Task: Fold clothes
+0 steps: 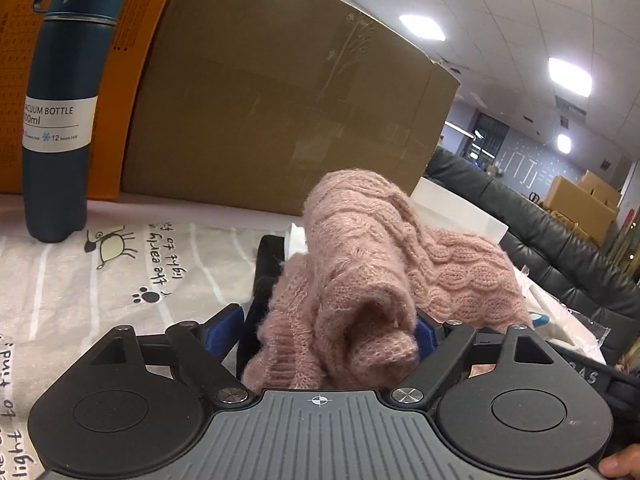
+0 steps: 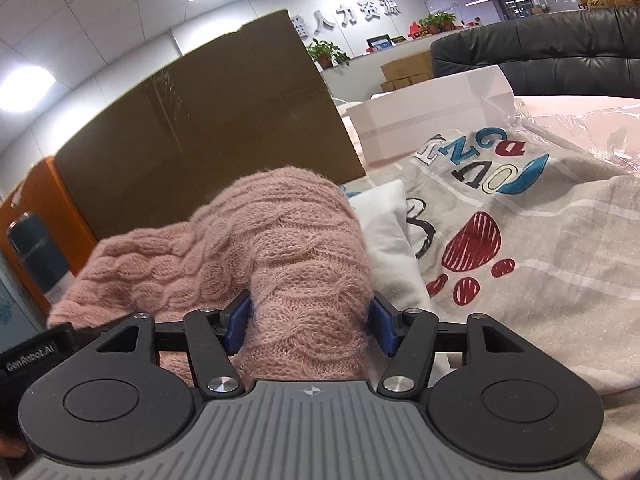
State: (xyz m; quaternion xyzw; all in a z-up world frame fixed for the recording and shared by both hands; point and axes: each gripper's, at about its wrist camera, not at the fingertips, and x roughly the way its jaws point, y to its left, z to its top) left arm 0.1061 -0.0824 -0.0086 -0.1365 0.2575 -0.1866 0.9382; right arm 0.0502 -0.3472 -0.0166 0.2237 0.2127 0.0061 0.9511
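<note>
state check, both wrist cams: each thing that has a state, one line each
pink sweater: bunched, part folded, lying between both grippers' jaws
left gripper: open, left pad clear of the knit
right gripper: knit fills the jaws; grip unclear
vacuum bottle: upright, lid on
cardboard box: closed, taped

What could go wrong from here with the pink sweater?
The pink sweater sits bunched between the open jaws of the left gripper; pulling back may drag fuzzy knit along and spoil the fold.
The right gripper seems to pinch a thick roll, which may slump once released.
The upright vacuum bottle nearby could be knocked.
</note>
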